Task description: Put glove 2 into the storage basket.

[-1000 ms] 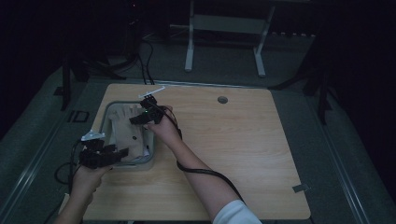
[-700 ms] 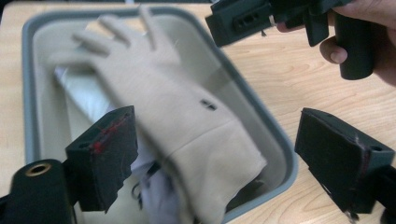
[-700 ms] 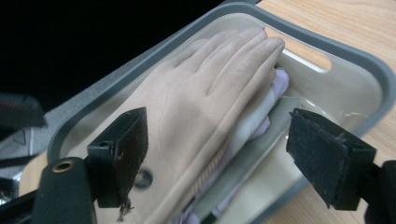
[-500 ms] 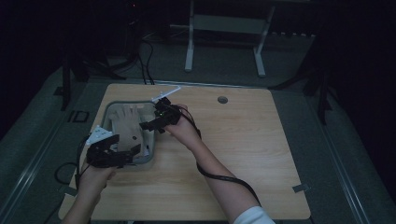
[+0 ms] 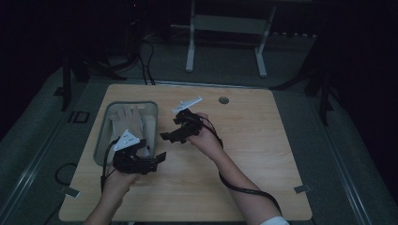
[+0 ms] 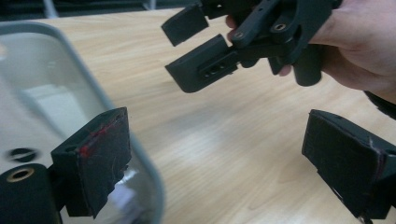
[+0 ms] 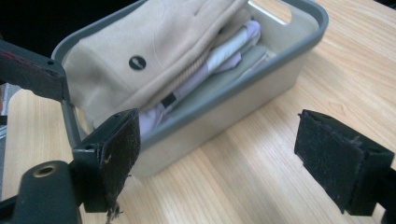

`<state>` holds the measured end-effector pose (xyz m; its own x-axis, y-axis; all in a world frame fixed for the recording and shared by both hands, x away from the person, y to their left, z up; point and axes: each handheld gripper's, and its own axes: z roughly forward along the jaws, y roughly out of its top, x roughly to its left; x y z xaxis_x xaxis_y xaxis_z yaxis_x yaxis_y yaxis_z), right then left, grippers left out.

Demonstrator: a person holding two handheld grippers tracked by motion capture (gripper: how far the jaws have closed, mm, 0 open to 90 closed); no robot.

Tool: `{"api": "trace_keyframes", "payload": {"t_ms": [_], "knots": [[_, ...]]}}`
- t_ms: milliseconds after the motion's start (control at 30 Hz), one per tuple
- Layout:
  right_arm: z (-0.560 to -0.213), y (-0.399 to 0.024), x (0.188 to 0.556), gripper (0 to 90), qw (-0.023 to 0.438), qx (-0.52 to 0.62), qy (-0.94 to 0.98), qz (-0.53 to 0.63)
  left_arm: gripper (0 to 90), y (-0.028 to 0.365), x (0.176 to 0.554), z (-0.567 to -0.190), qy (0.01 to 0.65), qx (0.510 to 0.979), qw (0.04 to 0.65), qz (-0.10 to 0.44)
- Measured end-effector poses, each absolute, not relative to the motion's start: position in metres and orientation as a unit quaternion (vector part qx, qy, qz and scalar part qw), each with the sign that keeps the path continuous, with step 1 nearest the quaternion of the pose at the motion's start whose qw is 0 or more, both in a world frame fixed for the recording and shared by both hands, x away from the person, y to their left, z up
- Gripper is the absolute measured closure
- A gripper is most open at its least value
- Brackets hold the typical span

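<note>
A grey plastic bin [image 5: 104, 123] sits near the left edge of the wooden bench [image 5: 263, 154], its long axis running away from the person. It is packed with folded clothes, a beige garment [image 7: 154, 51] on top. The left hand-held gripper [image 5: 158, 159] hovers just right of the bin's near corner, jaws spread and empty. The right hand-held gripper [image 5: 168, 136] hovers just right of the bin's long side, jaws spread and empty, pointing toward it. Bare bench lies open right of the bin.

Probably a dim lab; cables [image 5: 145, 56], metal stand [image 5: 225, 37].
</note>
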<state>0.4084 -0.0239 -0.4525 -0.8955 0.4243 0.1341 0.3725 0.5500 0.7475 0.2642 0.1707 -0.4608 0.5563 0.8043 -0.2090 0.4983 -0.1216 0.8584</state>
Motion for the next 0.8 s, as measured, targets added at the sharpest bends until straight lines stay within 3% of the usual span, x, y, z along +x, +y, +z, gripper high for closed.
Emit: {"api": "trace_keyframes", "payload": {"t_ms": [800], "knots": [[-0.501,-0.09,0.379,14.4,0.03,0.232,0.888,0.397,8.7,0.107,0.258,-0.502,0.366,0.786,0.488,0.102]]}}
